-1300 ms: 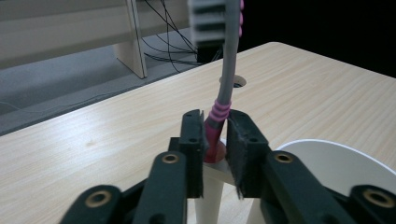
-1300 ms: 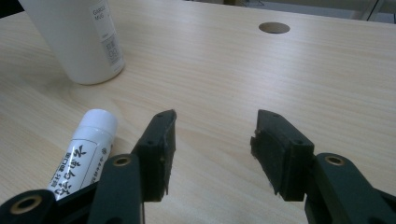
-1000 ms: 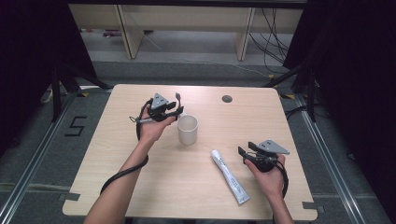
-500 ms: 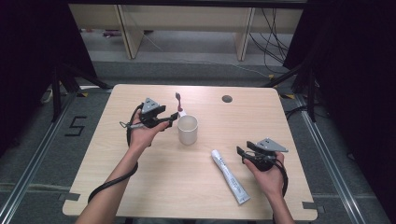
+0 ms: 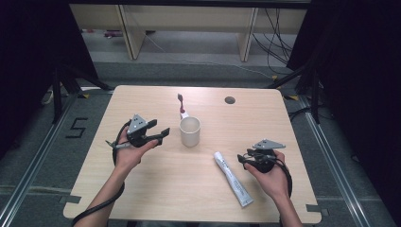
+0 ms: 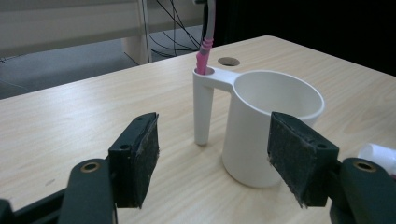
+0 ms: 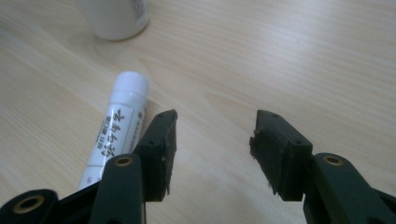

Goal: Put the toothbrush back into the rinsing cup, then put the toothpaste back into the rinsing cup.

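A white cup point(image 5: 190, 131) stands mid-counter point(image 5: 156, 189), a pink toothbrush point(image 5: 181, 103) upright in its side holder. The left claw point(image 5: 160, 134), just left of the cup, has just been opening (nothing between its jaws). The right claw point(image 5: 243, 159) gapes empty at the near right, beside a white tube point(image 5: 233, 178).

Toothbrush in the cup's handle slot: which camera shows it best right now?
The left gripper view: the toothbrush stands close up in the hollow handle of the white cup, its pink neck clear, though its top is cut off. The high view shows the toothbrush whole but small. The right gripper view catches just the cup's base.
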### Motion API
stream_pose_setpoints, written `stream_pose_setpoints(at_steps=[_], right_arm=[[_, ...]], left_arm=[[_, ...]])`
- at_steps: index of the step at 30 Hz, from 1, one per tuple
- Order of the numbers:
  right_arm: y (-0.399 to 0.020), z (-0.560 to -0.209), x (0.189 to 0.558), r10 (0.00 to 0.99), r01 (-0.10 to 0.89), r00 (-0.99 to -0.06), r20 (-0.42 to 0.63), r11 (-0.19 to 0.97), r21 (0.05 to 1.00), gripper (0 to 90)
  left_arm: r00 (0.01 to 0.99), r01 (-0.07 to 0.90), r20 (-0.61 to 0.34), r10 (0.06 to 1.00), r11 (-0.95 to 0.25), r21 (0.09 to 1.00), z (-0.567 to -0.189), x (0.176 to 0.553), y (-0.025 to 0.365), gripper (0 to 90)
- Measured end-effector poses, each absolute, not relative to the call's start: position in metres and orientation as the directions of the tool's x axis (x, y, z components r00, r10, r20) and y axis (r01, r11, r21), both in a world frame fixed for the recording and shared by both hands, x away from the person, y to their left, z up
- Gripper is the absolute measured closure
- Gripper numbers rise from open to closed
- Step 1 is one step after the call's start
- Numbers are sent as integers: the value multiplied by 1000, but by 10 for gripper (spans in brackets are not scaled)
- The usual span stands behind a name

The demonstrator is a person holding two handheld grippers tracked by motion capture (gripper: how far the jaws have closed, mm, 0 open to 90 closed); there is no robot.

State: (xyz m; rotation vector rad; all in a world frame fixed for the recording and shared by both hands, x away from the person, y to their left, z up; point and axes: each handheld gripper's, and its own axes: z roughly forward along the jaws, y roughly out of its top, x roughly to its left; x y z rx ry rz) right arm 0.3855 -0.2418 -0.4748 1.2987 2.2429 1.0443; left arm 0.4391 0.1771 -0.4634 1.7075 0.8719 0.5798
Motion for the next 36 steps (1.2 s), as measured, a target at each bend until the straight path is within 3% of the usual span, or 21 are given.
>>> stream_pose_setpoints(at_steps=[11,15,17,36], right_arm=[[-233,-462,385,836,727,-538,109,395,562,526],[-225,-451,383,854,794,-497,154,375,479,522],[-226,-451,386,832,759,-540,126,417,501,519],[-212,-450,390,848,823,-507,156,422,381,526]], left_arm=[[619,283,-20,785,-200,938,-485,410,185,331],[614,288,-21,789,-199,937,-494,400,190,330],[612,290,-24,791,-196,937,-495,400,192,330],[598,295,-36,801,-178,939,-498,395,197,327]])
